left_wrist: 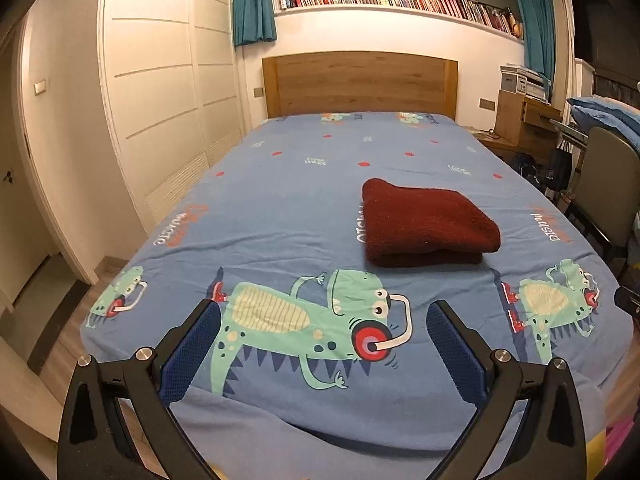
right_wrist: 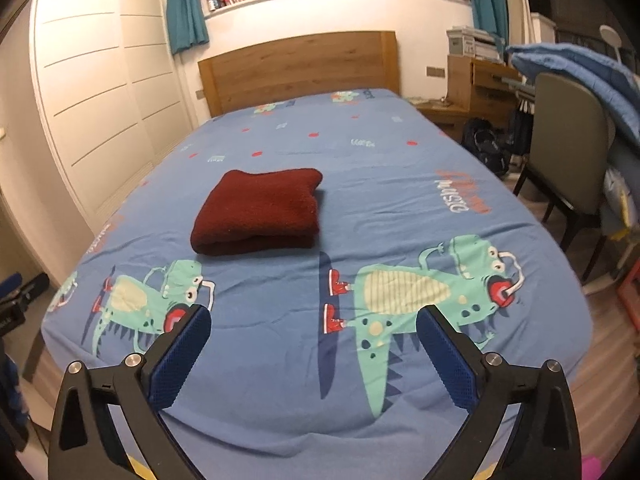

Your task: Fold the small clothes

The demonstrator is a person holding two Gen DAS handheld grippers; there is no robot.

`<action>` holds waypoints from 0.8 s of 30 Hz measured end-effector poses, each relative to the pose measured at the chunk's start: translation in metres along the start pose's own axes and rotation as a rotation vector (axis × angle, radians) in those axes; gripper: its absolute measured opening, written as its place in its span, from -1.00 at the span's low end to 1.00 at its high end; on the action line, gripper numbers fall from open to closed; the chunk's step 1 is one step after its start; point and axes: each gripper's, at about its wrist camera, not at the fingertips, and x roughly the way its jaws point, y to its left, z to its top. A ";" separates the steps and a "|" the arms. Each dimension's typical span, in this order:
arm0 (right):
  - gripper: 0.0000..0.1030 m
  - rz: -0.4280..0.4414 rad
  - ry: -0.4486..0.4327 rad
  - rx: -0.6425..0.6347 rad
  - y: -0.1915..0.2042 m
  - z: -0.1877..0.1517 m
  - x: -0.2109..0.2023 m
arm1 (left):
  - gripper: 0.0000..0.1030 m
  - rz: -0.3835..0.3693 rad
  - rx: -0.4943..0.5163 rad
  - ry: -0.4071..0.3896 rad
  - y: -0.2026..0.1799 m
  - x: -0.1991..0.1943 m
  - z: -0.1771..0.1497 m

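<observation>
From my left wrist camera, my left gripper (left_wrist: 323, 320) hangs over the foot of the blue dinosaur-print bedsheet (left_wrist: 280, 200), jaws wide apart and holding nothing; the folded dark red fleece garment (left_wrist: 424, 228) lies ahead, to the right. From my right wrist camera, my right gripper (right_wrist: 314, 324) is likewise spread and empty, the garment (right_wrist: 260, 212) ahead to the left.

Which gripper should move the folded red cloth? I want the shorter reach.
Neither clearly: the red cloth lies right of the left gripper and left of the right gripper; both open, empty.
</observation>
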 end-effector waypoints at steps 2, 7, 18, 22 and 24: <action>1.00 -0.003 -0.008 -0.014 0.003 -0.002 -0.005 | 0.97 0.015 0.012 -0.012 -0.004 -0.003 -0.001; 1.00 -0.013 -0.032 -0.040 0.012 -0.007 -0.015 | 0.97 0.041 0.013 -0.034 -0.009 -0.011 -0.004; 1.00 -0.018 -0.054 -0.058 0.024 -0.009 -0.020 | 0.97 0.071 -0.012 -0.063 -0.004 -0.021 -0.003; 1.00 -0.030 -0.065 -0.059 0.027 -0.007 -0.019 | 0.97 0.077 -0.014 -0.057 0.000 -0.021 -0.003; 1.00 -0.038 -0.067 -0.066 0.029 -0.006 -0.017 | 0.97 0.083 -0.020 -0.055 0.002 -0.021 -0.004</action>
